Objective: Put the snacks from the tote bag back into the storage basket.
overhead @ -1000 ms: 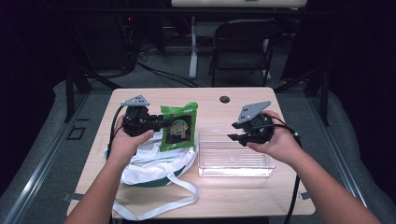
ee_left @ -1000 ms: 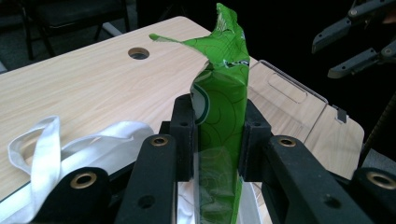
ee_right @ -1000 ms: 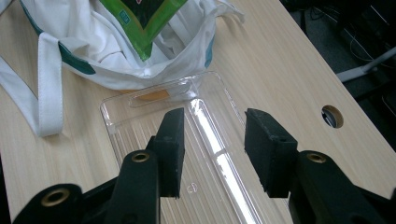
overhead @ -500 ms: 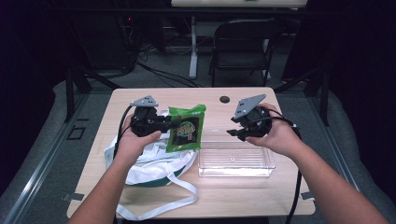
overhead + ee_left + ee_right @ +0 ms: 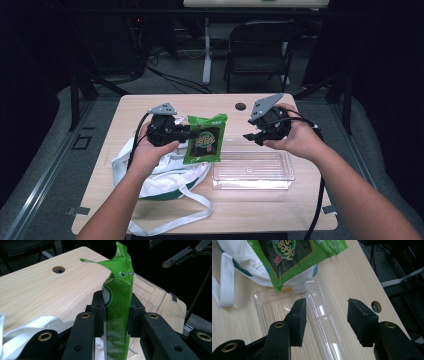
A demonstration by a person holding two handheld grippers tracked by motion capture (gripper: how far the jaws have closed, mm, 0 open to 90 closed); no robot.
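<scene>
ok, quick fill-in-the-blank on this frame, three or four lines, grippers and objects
1. The left gripper has its jaws shut on the ____ snack packet.
2. The right gripper holds nothing; its jaws stand ____.
3. Below the right gripper lies a clear plastic ____, with nothing in it.
4. The white cloth bag lies under the person's ____ hand.

Missing words: green; open; tray; left

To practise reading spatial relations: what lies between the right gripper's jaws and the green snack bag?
In the right gripper view, part of the clear plastic tray lies between the open right gripper and the green snack bag; nothing else lies there.
</scene>
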